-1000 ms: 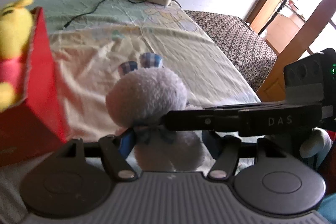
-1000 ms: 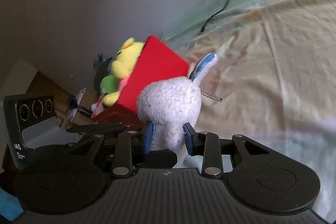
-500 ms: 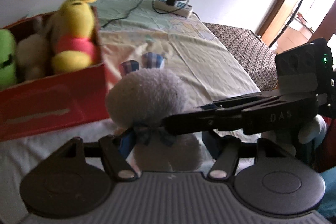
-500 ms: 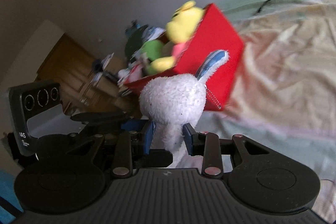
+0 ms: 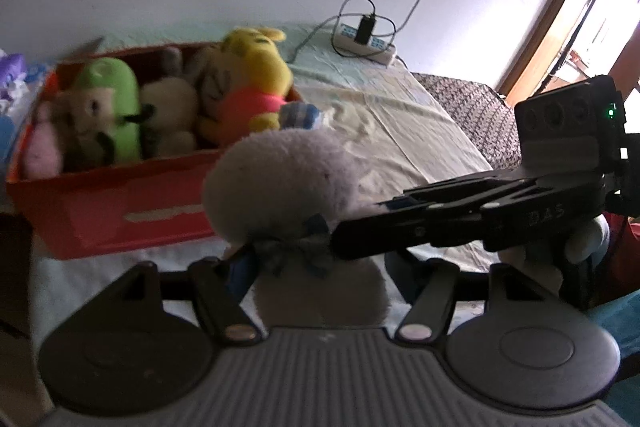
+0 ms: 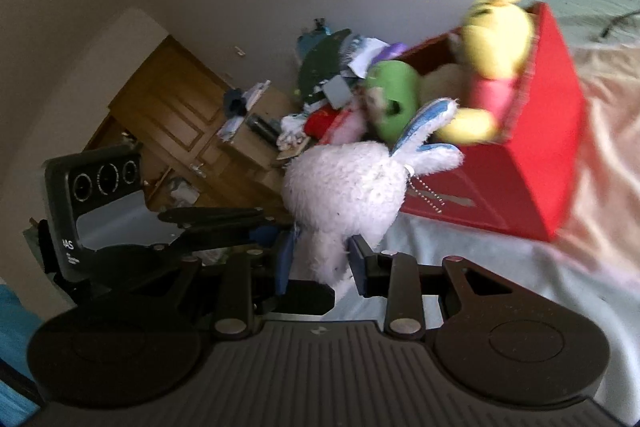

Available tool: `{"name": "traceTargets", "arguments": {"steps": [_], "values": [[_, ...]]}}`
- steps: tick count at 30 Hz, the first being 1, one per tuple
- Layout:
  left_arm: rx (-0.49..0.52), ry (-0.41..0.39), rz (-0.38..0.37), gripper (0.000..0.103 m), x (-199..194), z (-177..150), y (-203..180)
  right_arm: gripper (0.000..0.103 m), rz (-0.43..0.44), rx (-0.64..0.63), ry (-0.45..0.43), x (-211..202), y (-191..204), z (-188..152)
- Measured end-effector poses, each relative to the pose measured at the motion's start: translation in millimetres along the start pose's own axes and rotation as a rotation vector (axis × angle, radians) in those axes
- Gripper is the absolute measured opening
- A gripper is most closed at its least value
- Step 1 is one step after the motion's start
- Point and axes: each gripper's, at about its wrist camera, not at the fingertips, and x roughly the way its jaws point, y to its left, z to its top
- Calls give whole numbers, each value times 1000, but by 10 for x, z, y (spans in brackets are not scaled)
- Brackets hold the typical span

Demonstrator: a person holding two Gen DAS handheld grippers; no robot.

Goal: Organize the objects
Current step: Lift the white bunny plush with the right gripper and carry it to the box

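White plush rabbit held off bed by both grippers. Left gripper part open, jaws flanking rabbit's body; firm contact unclear. Right gripper narrower, pads pinching rabbit's lower body. Rabbit just beside red box, short of its rim. Box holds yellow bear, green plush, others. Power strip at far end of bed.

One red box. Plush toys in box, at least five visible: one yellow bear, one green toy, one cream toy, one pink toy, one grey-brown toy; blur hides exact total. One white bunny outside box. Two grippers: left, right. One power strip. One charger.
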Motion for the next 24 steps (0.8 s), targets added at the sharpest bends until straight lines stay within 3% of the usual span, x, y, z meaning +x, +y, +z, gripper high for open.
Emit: {"name": "traceTargets", "arguments": {"steps": [7, 12, 24], "values": [[37, -74, -3, 67, -348, 75, 296, 34, 13, -33, -64, 263, 207, 186], [65, -124, -4, 67, -401, 208, 461, 34, -30, -65, -135, 376, 277, 302], [111, -157, -42, 67, 76, 672, 801, 31, -245, -98, -285, 619, 136, 592]]}}
